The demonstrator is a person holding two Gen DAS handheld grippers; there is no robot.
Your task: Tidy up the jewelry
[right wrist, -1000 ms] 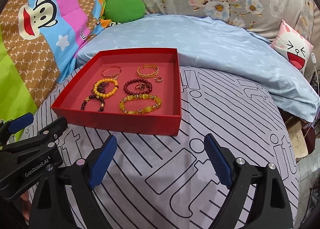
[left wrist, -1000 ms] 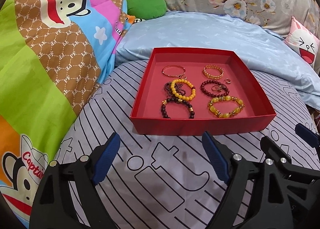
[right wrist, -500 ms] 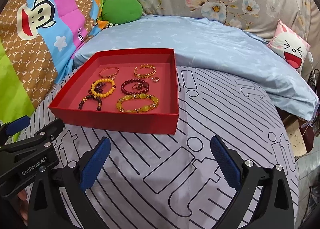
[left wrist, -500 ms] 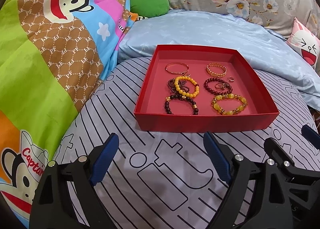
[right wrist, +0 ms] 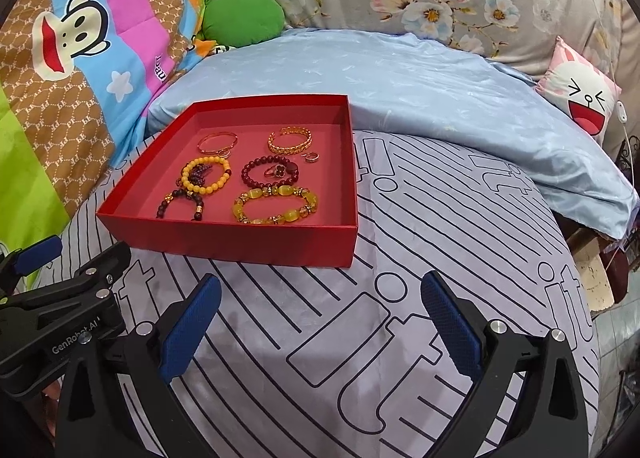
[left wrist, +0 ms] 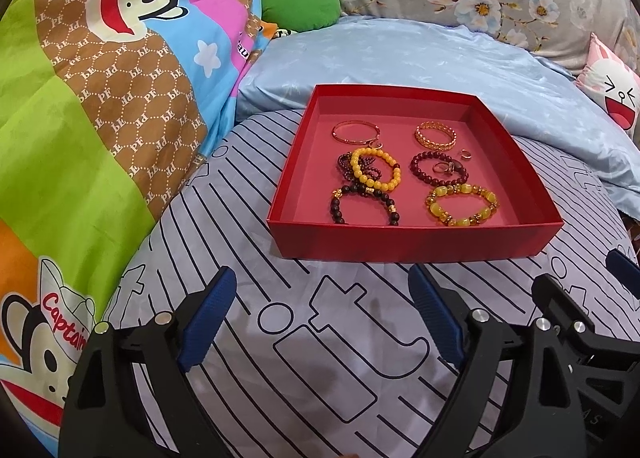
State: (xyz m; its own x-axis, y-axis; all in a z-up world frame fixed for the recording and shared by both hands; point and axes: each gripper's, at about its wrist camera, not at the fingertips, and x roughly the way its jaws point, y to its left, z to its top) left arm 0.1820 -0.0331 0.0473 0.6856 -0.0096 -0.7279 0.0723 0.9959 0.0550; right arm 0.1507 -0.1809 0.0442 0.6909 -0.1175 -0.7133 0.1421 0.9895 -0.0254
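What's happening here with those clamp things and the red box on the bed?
A person holds a hand-held gripper in each hand, about to sort jewelry. The left hand-held gripper and the right hand-held gripper are both open and empty, hovering over the striped bedding short of the red box. Nothing is being touched yet. Inside the box lie several bracelets, among them a yellow bead bracelet and a gold bangle, plus a few small rings.

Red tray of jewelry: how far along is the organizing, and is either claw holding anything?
Done: every visible piece already lies inside the red tray. In hand: nothing; the left claw and right claw are both open, short of the tray. Left: the yellow bead bracelet overlaps a dark bracelet, and a ring sits inside the dark red bracelet, so separating looks outstanding.
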